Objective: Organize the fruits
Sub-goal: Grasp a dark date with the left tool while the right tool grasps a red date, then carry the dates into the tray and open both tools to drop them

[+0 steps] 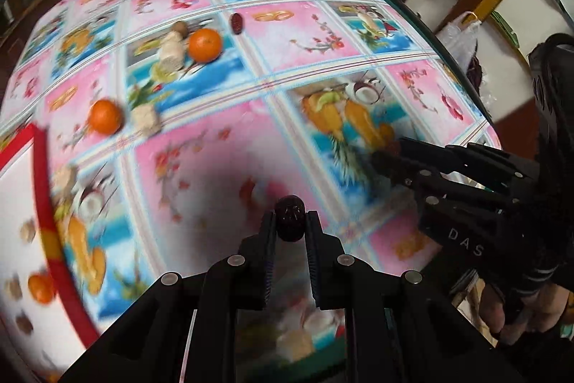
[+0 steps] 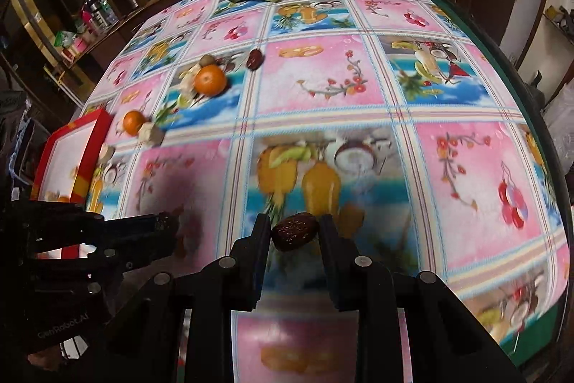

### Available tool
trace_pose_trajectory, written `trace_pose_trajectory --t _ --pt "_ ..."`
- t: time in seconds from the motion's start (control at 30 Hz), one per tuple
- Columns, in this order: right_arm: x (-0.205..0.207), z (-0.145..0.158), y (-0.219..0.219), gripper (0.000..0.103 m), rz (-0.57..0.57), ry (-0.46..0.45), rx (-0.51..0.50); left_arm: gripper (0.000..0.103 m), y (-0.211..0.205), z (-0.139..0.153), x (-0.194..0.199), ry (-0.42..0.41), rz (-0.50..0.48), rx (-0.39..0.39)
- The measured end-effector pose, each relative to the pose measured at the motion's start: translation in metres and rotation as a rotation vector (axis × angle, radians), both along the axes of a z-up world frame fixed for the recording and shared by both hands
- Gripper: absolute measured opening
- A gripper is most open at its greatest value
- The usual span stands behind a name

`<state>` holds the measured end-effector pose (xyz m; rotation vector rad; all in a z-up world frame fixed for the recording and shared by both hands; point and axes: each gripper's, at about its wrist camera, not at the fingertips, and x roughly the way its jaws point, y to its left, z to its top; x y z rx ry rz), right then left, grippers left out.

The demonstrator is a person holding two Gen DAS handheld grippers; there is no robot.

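You are holding 1 date (image 1: pixel 290 218) pinched upright in the left gripper (image 1: pixel 290 221) and 1 date (image 2: pixel 295 231) clamped crosswise in the right gripper (image 2: pixel 295 232), both above the counter (image 2: pixel 448 88). The red tray (image 1: pixel 43 167) is lying to the left, nearer your left hand.

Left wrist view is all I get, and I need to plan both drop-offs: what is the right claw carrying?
Observer: The right claw is shut on a dark red date, held sideways.
Operator: Any loose dates left on the table?
Observer: One date lies by the far orange.
Operator: Where's the tray from that side?
Observer: The red-rimmed tray sits left, beyond the left claw.
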<state>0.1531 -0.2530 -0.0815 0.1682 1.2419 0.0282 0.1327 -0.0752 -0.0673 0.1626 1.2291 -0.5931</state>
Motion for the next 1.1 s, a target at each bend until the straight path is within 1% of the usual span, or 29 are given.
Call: trace_pose_trajectory --t 0.13,0.27,0.4,0.5,0.67,0.73,0.8,0.9,0.97,1.1 --pt "-0.013 0.002 0.013 0.028 0.029 0.017 -0.01 0.015 0.02 0.009 -0.022 -0.011 0.039 0.008" --pt "-0.02 0.003 0.027 0.028 0.065 0.047 -0.017 0.015 0.036 0.015 -0.038 -0.014 0.057 0.018" --pt "-0.024 0.008 0.042 0.028 0.106 0.054 -0.036 0.015 0.053 0.019 -0.045 -0.002 0.093 -0.001" --pt "-0.023 0.011 0.053 0.028 0.129 0.048 -0.04 0.015 0.064 0.02 -0.043 -0.004 0.113 -0.01" --pt "-0.015 0.009 0.074 0.028 0.164 0.041 -0.02 0.015 0.086 0.021 -0.034 -0.04 0.156 0.005" --pt "-0.01 0.009 0.086 0.028 0.183 0.031 -0.024 0.015 0.097 0.021 -0.03 -0.039 0.18 0.008" --pt "-0.002 0.01 0.097 0.028 0.193 0.034 -0.012 0.015 0.11 0.029 -0.029 -0.061 0.2 -0.004" --pt "0.01 0.017 0.119 0.028 0.231 0.006 -0.028 0.015 0.135 0.042 -0.027 -0.095 0.236 -0.028" --pt "0.018 0.018 0.132 0.028 0.252 0.002 -0.026 0.015 0.155 0.049 -0.024 -0.112 0.273 -0.039" --pt "0.037 0.017 0.165 0.028 0.31 -0.007 -0.032 0.015 0.188 0.057 -0.017 -0.136 0.34 -0.037"
